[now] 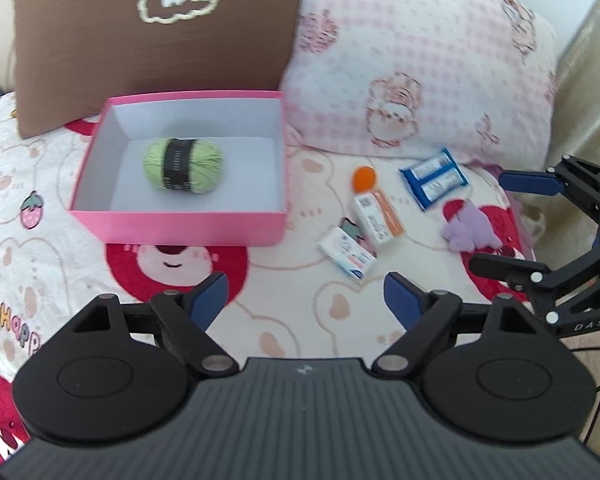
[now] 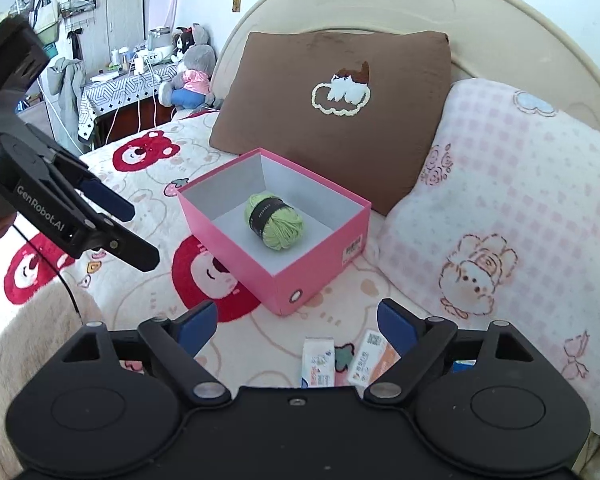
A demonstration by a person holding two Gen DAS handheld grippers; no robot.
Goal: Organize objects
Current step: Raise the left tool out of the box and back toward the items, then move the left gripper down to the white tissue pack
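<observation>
An open pink box [image 1: 180, 224] stands on the bear-print bedspread, and a green yarn ball [image 1: 183, 165] lies inside it. My left gripper [image 1: 306, 294] hovers open and empty over the spread, in front of the box. To the right of the box lie an orange ball [image 1: 364, 179], a blue packet [image 1: 434, 178], a white-and-orange carton [image 1: 378, 220], a white-and-blue carton [image 1: 346, 254] and a purple plush [image 1: 470, 228]. My right gripper [image 2: 298, 318] is open and empty above the two cartons [image 2: 318, 362], with the box [image 2: 320, 276] just beyond.
A brown pillow [image 2: 332, 120] and a pink checked pillow [image 2: 520, 200] lean on the cream headboard [image 2: 380, 4] behind the box. Past the bed's far side stands a cluttered table with a grey plush toy [image 2: 192, 68]. A fluffy beige cover [image 2: 28, 340] lies at the near left.
</observation>
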